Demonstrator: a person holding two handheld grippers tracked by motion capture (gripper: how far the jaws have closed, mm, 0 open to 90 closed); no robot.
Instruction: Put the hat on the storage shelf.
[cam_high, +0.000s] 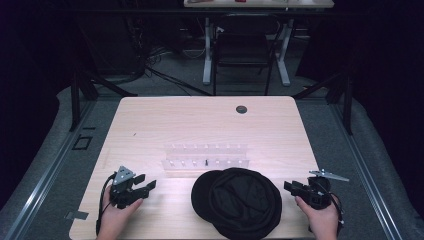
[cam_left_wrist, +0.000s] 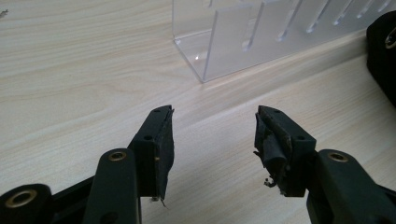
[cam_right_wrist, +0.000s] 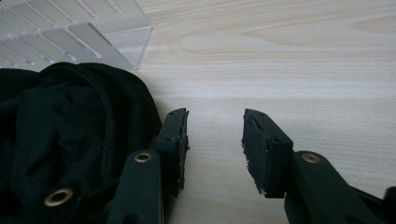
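A black fabric cap or pouch (cam_high: 240, 200) lies crumpled on the light wood table (cam_high: 150, 125) near its front edge. Behind it stands a clear acrylic rack (cam_high: 206, 159) with slots. My left gripper (cam_high: 148, 183) rests at the front left, held by a hand, jaws open and empty, well left of the fabric. In the left gripper view the open left gripper (cam_left_wrist: 214, 133) points toward the rack's corner (cam_left_wrist: 205, 60). My right gripper (cam_high: 290, 187) sits just right of the fabric, open and empty. In the right gripper view the right gripper (cam_right_wrist: 215, 135) has the black fabric (cam_right_wrist: 60, 135) against its left jaw.
A round dark grommet (cam_high: 241, 109) is set in the table's far side. Beyond the table stand a dark chair (cam_high: 242, 47) and white desk legs (cam_high: 207, 50). Bare wood spreads across the table's left and far parts.
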